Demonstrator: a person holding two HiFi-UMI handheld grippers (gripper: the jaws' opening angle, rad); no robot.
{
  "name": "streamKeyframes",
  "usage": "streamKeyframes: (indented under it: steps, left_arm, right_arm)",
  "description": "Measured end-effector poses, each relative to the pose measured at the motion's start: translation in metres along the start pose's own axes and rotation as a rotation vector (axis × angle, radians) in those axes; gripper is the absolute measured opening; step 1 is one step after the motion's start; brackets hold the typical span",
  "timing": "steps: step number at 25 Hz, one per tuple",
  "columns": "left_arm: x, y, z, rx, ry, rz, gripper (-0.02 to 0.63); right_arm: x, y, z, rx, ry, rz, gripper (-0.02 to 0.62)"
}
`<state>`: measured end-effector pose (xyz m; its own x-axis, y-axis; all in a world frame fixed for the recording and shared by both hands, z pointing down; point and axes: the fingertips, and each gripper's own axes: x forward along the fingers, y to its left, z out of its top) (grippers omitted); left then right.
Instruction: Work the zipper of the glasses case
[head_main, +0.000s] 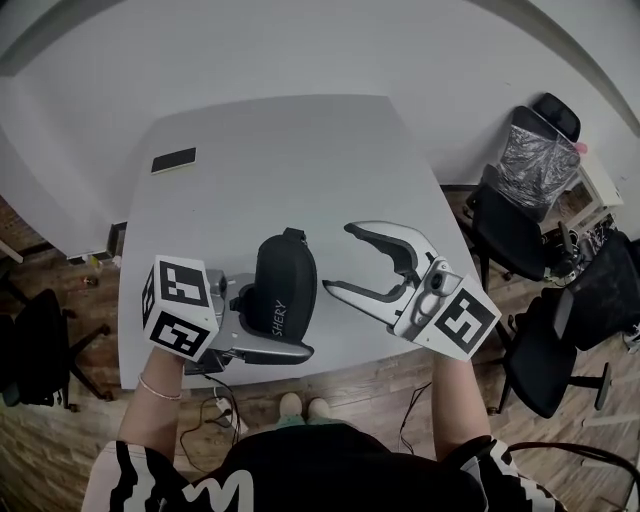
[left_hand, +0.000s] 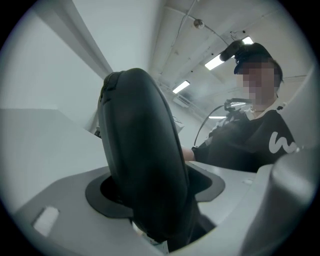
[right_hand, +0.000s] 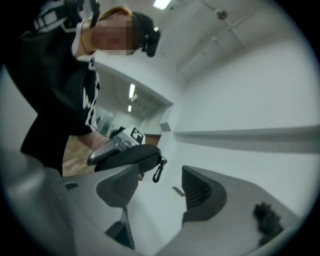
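glasses case (head_main: 285, 285): black, on the white table (head_main: 300, 150) near its front edge | left gripper (left_hand: 155, 205): jaws clamped on it (case fills the gap) | right gripper (head_main: 338, 258): jaws wide apart, empty, just beside the case

A flat dark device (head_main: 174, 160) lies on the white table (head_main: 300, 140), chairs (head_main: 520, 235) beside.

Office rm: black swivel chairs (head_main: 512, 238), white table (head_main: 300, 150), wood floor (head_main: 60, 445), ceiling strip lights (left_hand: 216, 62).
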<state>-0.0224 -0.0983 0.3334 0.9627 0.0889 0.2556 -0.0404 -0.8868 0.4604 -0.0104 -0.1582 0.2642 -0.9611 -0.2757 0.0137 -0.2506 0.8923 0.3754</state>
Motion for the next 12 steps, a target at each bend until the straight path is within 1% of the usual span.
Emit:
streamKeyframes:
  steps: [1, 3, 6, 7, 8, 9, 10, 12]
  left_arm:
    - [0.000, -0.005, -0.004, 0.016, 0.030, -0.017, 0.334]
    - [-0.003, -0.014, -0.014, 0.056, 0.105, -0.025, 0.334]
    - [-0.011, -0.021, -0.026, 0.146, 0.227, 0.026, 0.334]
    - [-0.013, -0.020, -0.026, 0.180, 0.261, 0.047, 0.334]
    - [-0.015, -0.020, -0.025, 0.212, 0.292, 0.065, 0.334]
    - [-0.017, -0.019, -0.023, 0.242, 0.321, 0.079, 0.334]
    - [-0.018, -0.019, -0.021, 0.268, 0.344, 0.089, 0.334]
    - [-0.021, -0.020, -0.018, 0.302, 0.352, 0.097, 0.333]
  right_arm:
    - [0.002, 0.004, 0.000, -0.072, 0.037, -0.002, 0.284]
    - [0.006, 0.014, 0.007, -0.189, 0.058, -0.015, 0.282]
    - [0.008, 0.033, 0.020, -0.322, 0.049, -0.028, 0.271]
    - [0.007, 0.035, 0.023, -0.350, 0.043, -0.037, 0.251]
    - [0.006, 0.035, 0.025, -0.368, 0.034, -0.053, 0.193]
    - [0.004, 0.033, 0.028, -0.378, 0.024, -0.074, 0.088]
    - [0.003, 0.032, 0.031, -0.383, 0.014, -0.094, 0.057]
    - [0.001, 0.033, 0.037, -0.390, 0.002, -0.113, 0.057]
